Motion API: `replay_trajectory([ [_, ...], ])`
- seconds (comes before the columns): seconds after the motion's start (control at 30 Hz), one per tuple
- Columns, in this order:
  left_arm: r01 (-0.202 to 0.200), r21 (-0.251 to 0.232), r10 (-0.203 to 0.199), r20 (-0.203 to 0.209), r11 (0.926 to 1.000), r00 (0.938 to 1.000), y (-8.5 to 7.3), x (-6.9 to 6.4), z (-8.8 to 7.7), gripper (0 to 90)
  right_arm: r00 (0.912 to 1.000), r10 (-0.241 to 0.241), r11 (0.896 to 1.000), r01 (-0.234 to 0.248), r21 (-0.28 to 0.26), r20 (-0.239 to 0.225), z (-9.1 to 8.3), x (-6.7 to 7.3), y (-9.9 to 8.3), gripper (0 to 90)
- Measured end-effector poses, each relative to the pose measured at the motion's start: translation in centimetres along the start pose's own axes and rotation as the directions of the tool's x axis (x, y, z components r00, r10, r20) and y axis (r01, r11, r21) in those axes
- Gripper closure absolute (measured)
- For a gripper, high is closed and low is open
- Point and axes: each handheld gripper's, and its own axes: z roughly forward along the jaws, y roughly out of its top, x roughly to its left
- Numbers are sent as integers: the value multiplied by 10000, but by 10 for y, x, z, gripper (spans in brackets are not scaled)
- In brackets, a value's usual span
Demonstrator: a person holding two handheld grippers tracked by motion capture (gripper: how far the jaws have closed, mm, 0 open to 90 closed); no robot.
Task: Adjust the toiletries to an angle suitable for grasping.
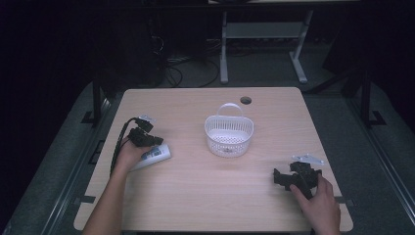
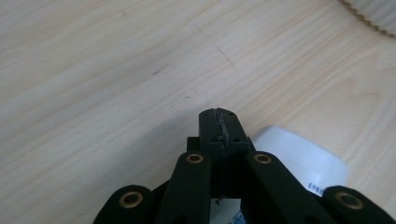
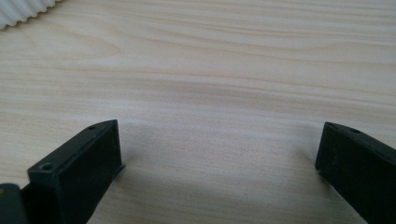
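Your left tool (image 2: 219, 128) has its jaws pressed flat together with nothing between them, and it sits right on top of the white tube (image 1: 155, 155) near the left edge of the table (image 1: 195, 205). From the left gripper view the shut tips poke out over the tube's rounded end (image 2: 303, 158), which peeks out to the right of and below the jaws, so the tube is under the tool and a bit off to one side, not in its bite. My guess is you're hovering there shut to line up over it, or maybe to nudge it, because with the jaws like that you can't grab anything. You'd need to spread them before going for the tube.

The tube itself lies flat on the wood, pointing roughly from the left edge toward the middle of the table, with some printed label showing. Can't read the label, too small.

Further out, the white basket (image 1: 229, 134) stands upright in the middle of the table, a bit toward the far edge, handle up, well apart from the tube. Looks like the obvious drop spot, and it seems empty from here.

Your right tool (image 1: 293, 177) rests near the right front corner with the jaws wide apart and nothing in them; in the right gripper view it's just bare wood between the two jaws. Probably parked there to stay out of the left one's way.
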Motion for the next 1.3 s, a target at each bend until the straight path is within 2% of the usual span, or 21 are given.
replay_trajectory([
  [0.33, -392, 230, 383, 355, 9990, 9986, -4, -22, -2, 900, 10000, 3, 10000, -3, -1, 0, 0, 0, 0, 0],
  [0.57, -613, 190, 602, 548, 9979, 9967, -9, -35, -8, 900, 10000, -1, 10000, 1, 0, 0, 0, 0, 0, 0],
  [0.97, -868, 454, 830, 792, 9952, 9934, -22, -50, -11, 900, 10000, -2, 10000, 2, -1, -1, 0, 0, 0, 0],
  [1.13, -892, 325, 859, 918, 9955, 9921, -28, -55, -16, 900, 10000, 5, 10000, -5, 1, -1, 0, 0, 0, 0],
  [1.3, -1026, 421, 982, 963, 9938, 9905, -35, -61, -21, 900, 10000, -2, 10000, 2, 0, -1, 0, 0, 0, 0],
])
